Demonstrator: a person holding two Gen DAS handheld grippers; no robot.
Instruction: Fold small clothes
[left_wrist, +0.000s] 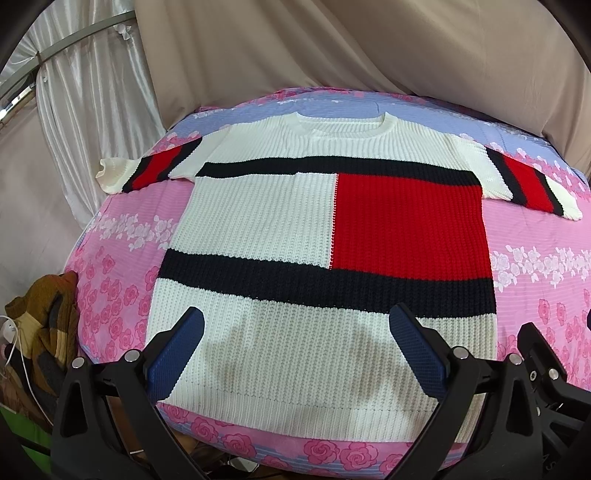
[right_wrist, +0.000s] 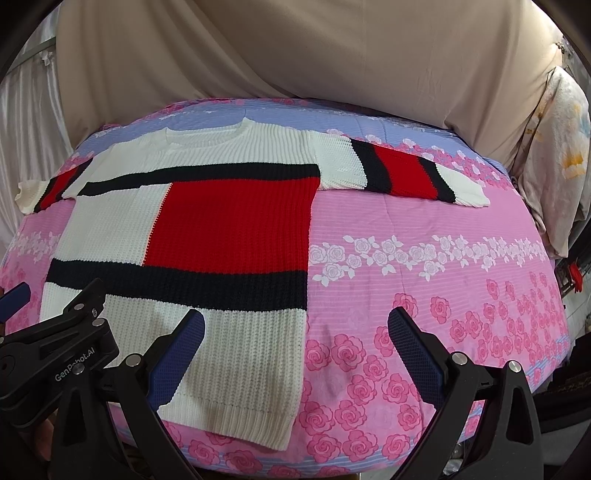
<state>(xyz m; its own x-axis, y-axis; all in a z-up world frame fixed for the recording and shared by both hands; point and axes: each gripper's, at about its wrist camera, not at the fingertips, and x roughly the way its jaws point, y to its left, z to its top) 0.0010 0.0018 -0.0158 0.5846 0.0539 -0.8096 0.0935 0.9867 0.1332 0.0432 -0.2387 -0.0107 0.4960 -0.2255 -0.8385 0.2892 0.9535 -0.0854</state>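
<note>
Hovering both grippers, left gripper (left_wrist: 295, 343) and right gripper (right_wrist: 295, 343), fingers wide and empty, over the sweater (left_wrist: 325, 229) lying flat on the bed (right_wrist: 424, 229); I'd pinch a sleeve cuff, fold inward, keep the knit unstretched.
</note>
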